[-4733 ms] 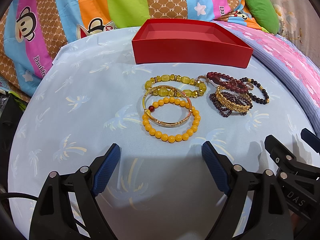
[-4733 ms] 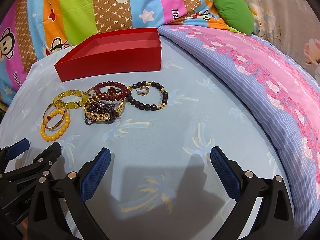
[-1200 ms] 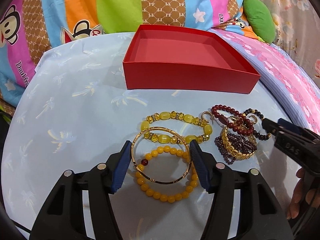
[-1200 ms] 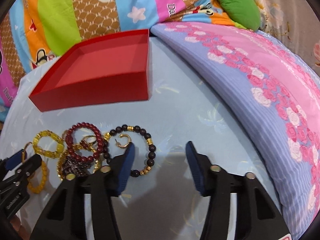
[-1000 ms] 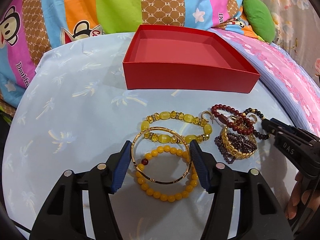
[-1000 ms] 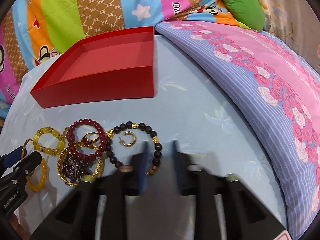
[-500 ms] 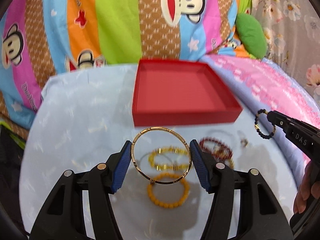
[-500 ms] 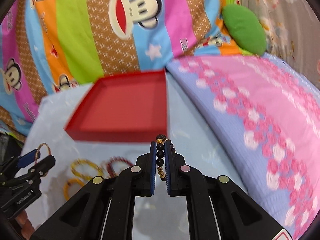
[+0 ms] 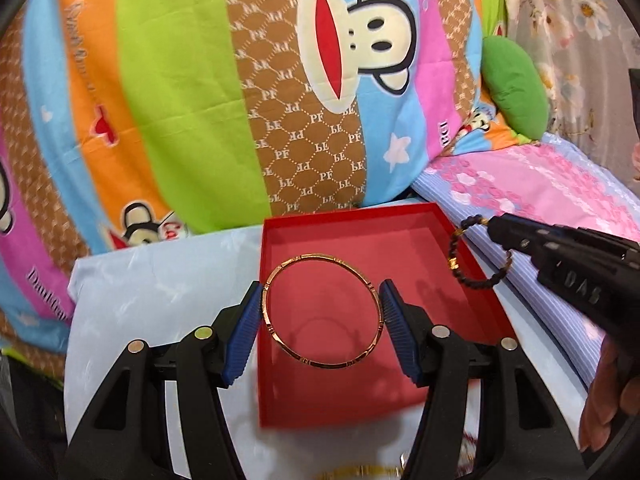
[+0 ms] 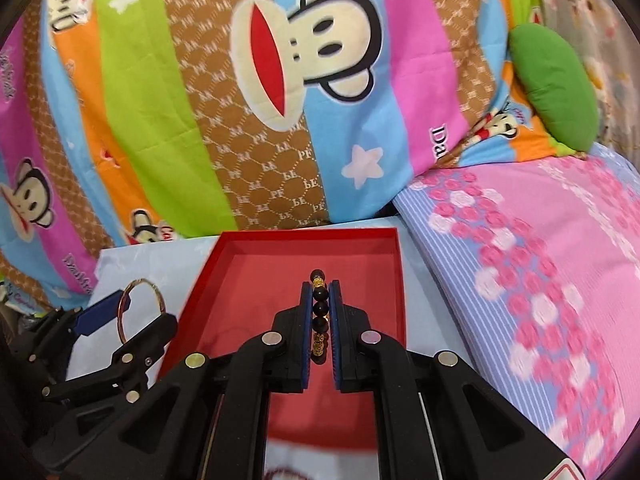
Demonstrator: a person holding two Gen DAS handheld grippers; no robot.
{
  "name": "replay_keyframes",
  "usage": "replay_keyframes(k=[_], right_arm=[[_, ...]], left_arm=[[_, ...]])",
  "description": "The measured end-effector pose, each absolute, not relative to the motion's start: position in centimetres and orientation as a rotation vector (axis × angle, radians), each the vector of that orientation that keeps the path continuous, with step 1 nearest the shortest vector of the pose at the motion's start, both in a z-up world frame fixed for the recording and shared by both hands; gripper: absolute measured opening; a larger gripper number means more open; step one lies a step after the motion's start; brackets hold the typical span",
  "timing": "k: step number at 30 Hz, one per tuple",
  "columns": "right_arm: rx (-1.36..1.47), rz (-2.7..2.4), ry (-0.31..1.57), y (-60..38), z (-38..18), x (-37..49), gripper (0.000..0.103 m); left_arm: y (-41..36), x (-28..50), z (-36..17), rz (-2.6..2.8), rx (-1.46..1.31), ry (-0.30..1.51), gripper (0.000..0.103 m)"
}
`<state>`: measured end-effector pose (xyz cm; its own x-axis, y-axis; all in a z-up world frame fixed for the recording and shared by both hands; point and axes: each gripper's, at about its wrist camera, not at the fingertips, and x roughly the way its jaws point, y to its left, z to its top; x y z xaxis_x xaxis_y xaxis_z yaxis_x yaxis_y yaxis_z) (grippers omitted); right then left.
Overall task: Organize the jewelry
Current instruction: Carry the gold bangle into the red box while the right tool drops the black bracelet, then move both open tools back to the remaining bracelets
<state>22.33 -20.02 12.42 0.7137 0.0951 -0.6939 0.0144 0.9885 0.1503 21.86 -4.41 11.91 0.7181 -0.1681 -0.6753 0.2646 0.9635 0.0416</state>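
Note:
My left gripper [image 9: 322, 322] is shut on a thin gold bangle [image 9: 276, 330], its blue pads pressing both sides of the ring, and holds it in the air over the open red box [image 9: 468, 276]. My right gripper [image 10: 320, 308] is shut on a black bead bracelet with gold beads [image 10: 319, 314], also above the red box [image 10: 248, 276]. In the left wrist view the black bead bracelet [image 9: 478, 280] hangs from the right gripper's tip over the box's right wall. The left gripper and the gold bangle [image 10: 138, 302] show at the left of the right wrist view. The box's inside looks bare.
The box rests on a light blue cloth [image 9: 160, 292] with palm prints. A striped monkey-print quilt [image 9: 280, 80] rises behind it and a pink flowered cover [image 10: 540, 280] lies to the right. A green cushion [image 10: 554, 88] sits at the back right. Other jewelry [image 9: 360, 470] peeks in at the lower edge.
Both grippers rose off the cloth and went forward over the red box, each carrying its bracelet. The right gripper shut on the black bead bracelet about a second ago.

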Motion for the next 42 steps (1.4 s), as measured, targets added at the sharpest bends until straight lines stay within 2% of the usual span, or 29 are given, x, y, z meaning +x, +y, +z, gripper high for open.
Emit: replay_keyframes(k=[6,12,14,16,18,22,32,42], right_arm=[[0.163,0.038,0.863,-20.7,8.8,27.5,0.008],[0.162,0.013,0.917,-21.5,5.9,30.4,0.01],[0.151,0.002,0.919,-21.5,5.5,30.7,0.017],[0.152,-0.007,0.912,-21.6,5.3,30.5,0.03],[0.169,-0.014,0.897,-21.8,5.5,30.1,0.037],[0.194,-0.008,0.868,-22.0,6.6,29.0,0.04],[0.108,0.001,0.758,-19.8,10.1,18.9,0.048],[0.138,0.003,0.783,-19.4,7.9,6.7,0.049]], left_arm=[[-5.7,27.5,8.8,-0.226,0.121,0.803,0.056],[-6.5,30.0,6.6,-0.212,0.123,0.844,0.056],[-6.6,30.4,6.1,-0.204,0.121,0.859,0.056],[-6.7,30.5,5.7,-0.193,0.127,0.856,0.059],[-6.8,30.4,5.6,-0.185,0.14,0.849,0.068],[-6.9,29.7,6.1,-0.17,0.169,0.831,0.073],[-5.3,21.4,8.4,-0.182,0.16,0.781,0.073],[-2.3,10.0,6.6,-0.175,0.126,0.808,0.073]])
